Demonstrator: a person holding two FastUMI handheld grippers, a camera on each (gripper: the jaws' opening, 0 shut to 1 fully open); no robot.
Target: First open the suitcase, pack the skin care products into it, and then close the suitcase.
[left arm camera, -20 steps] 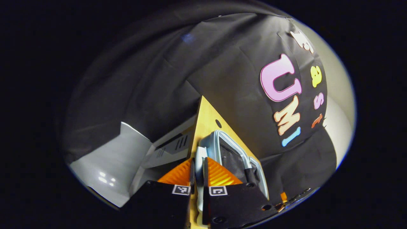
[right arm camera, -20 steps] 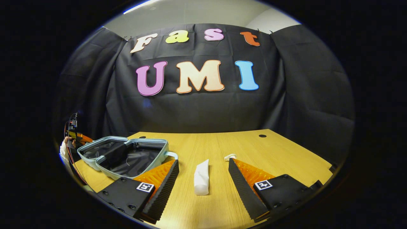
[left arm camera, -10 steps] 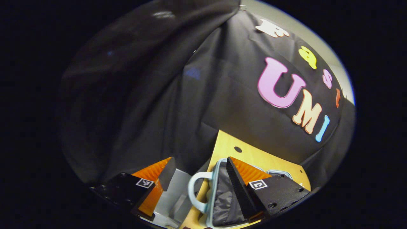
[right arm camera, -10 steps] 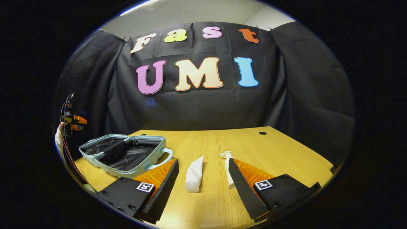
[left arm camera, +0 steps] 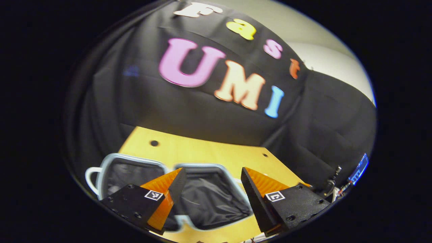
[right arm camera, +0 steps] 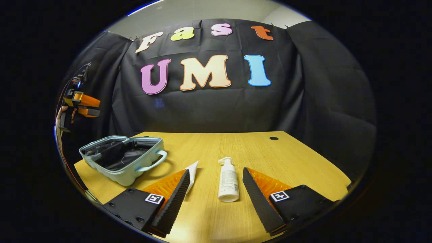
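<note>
- Suitcase (right arm camera: pixel 123 158) lying open on the wooden table (right arm camera: pixel 297 158), pale blue shell, dark lining showing in both halves, handle (right arm camera: pixel 153 163) on the side toward the bottle.
- Same suitcase (left arm camera: pixel 202 195) seen from the left gripper view: two dark-lined halves side by side, handle (left arm camera: pixel 90 175) at the far left end.
- Left gripper (left arm camera: pixel 210 189) held above the suitcase, jaws wide apart, gripping nothing.
- Also seen in the right gripper view: left gripper (right arm camera: pixel 82 105) up in the air above the suitcase's far end, with a hand (right arm camera: pixel 62 113) behind it.
- Right gripper (right arm camera: pixel 216 190) low over the table, to the bottle side of the suitcase, jaws wide and empty.
- White pump bottle (right arm camera: pixel 228 180) lying flat between the right gripper's fingers, touching neither, pump end pointing away.
- White tube (right arm camera: pixel 191 172) on the table between bottle and suitcase, partly hidden behind one finger.
</note>
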